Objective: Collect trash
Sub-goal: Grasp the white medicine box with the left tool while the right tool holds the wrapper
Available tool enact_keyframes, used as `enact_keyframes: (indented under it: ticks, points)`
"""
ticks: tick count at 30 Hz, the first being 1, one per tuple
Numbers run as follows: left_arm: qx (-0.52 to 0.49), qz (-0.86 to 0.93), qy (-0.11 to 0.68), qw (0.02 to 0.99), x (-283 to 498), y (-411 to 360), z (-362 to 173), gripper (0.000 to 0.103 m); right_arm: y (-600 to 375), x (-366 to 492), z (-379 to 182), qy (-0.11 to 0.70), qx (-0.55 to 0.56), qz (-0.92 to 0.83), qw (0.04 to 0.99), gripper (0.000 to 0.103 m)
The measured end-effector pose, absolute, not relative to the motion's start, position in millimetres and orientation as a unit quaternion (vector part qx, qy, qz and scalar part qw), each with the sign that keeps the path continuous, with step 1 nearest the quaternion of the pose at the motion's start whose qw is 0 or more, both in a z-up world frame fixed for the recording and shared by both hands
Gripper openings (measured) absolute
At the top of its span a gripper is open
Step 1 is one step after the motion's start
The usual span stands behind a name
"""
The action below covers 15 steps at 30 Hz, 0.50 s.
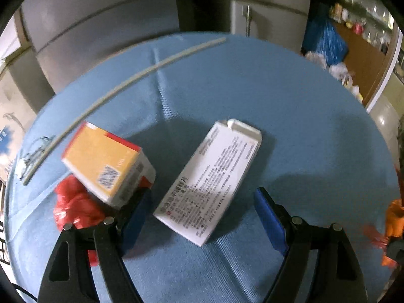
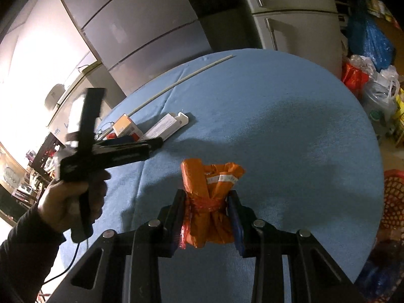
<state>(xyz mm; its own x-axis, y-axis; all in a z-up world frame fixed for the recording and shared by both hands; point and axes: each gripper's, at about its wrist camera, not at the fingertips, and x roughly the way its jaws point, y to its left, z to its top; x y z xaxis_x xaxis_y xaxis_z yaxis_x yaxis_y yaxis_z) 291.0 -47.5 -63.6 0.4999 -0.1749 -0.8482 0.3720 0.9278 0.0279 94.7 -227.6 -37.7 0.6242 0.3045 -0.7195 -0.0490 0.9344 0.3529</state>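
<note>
1. You are working over a round table under a blue cloth (image 2: 290, 126), with grey cabinet fronts (image 2: 141, 25) behind it and filled plastic bags (image 2: 373, 85) on the floor to one side.
2. Your right gripper (image 2: 207, 214) is clamped on a crumpled orange wrapper (image 2: 210, 192), its pads pressed against both sides.
3. Your left gripper (image 1: 202, 217) stands wide with nothing gripped; the white printed box (image 1: 209, 184) lies flat between its fingers.
4. An orange-and-white box (image 1: 108, 161) leans on a red crumpled bag (image 1: 73, 204) just beside the left finger.
5. A thin pale rod (image 1: 121, 88) lies across the far side of the cloth.
</note>
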Motion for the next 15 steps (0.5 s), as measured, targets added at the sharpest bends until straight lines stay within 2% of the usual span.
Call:
enact_keyframes:
  ticks: [3, 5, 15]
  points:
    - [0.066, -0.158, 0.476, 0.863, 292.1, -36.7, -64.7, 0.084, -225.1, 93.9, -35.8, 0.419, 0.149, 0.104, 0.89, 0.036]
    - [0.076, -0.155, 0.47, 0.866, 285.9, -36.3, -62.3, 0.06, -224.0, 94.9, -36.1, 0.417, 0.15, 0.105, 0.89, 0.036]
    - [0.02, -0.17, 0.472, 0.865, 219.2, -16.5, -52.8, 0.056, -214.5, 79.8, -25.8, 0.402, 0.153, 0.12, 0.895, 0.036]
